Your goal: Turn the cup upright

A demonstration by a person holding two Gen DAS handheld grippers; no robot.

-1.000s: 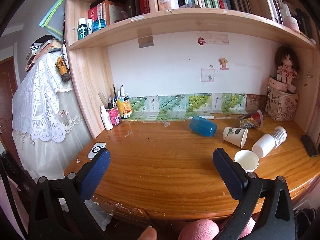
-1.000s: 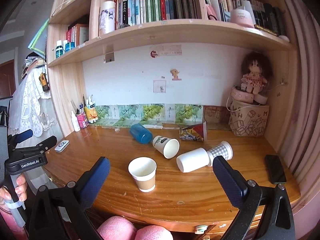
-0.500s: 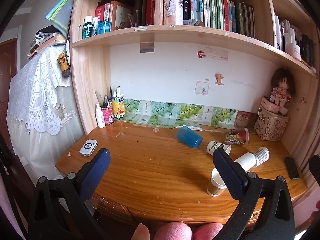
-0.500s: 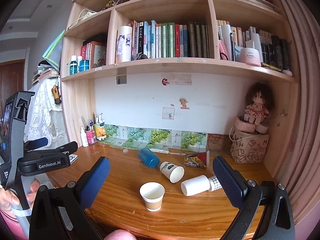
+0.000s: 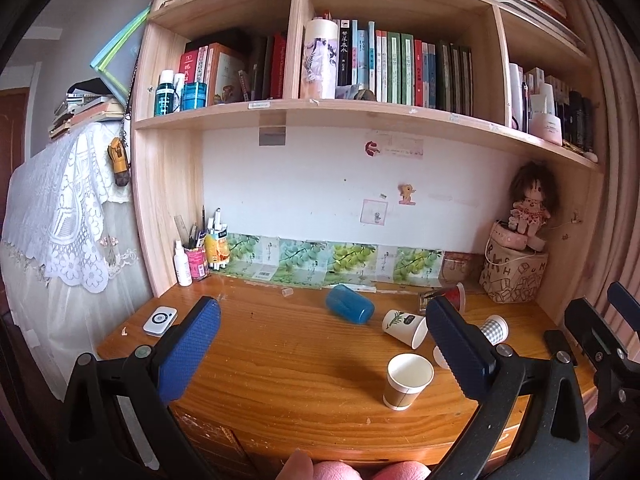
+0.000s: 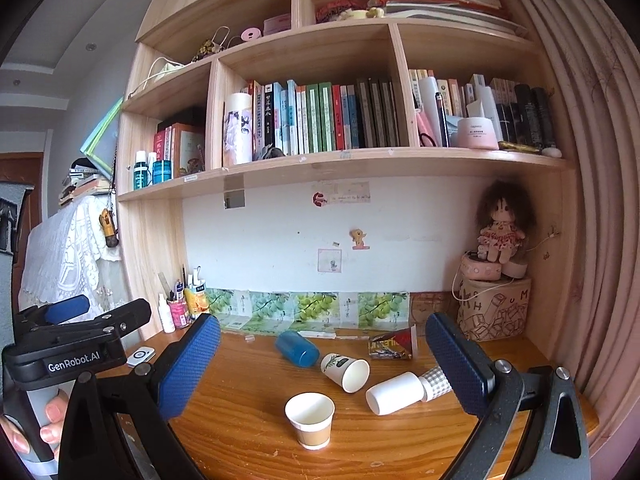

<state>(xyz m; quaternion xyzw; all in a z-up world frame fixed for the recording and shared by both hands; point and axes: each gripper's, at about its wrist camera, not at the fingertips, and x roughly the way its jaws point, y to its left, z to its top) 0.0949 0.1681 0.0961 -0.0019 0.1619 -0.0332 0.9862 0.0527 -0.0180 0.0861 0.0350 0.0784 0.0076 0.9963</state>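
Both claws gape wide and hold nothing: left claw (image 5: 322,350), right claw (image 6: 322,364), both hanging off the bench's (image 6: 248,432) front edge, well apart from any cup. One brown-banded paper cup (image 6: 310,420) stands upright near the front edge, so that one looks done. Lying on their sides further back: leaf-print paper cup (image 6: 346,372) mid-bench with mouth facing the front-right, blue plastic cup (image 6: 297,349) toward the back edge just behind it, white cup (image 6: 396,393) to the right with a checked cup (image 6: 436,378) at its base, possibly nested, can't tell. Likely next target is the leaf-print one. Handling guess: thin paper, very light, crushes easily, rolls if nudged, and nothing is inside to weigh it down. Take it across the wall near mid-height, light squeeze only, fingers either side of the body; avoid pinching the rim, which would ovalise. Blue one looks stiffer and slicker, so more slip risk. Neighbours sit close, so come in from the open front side
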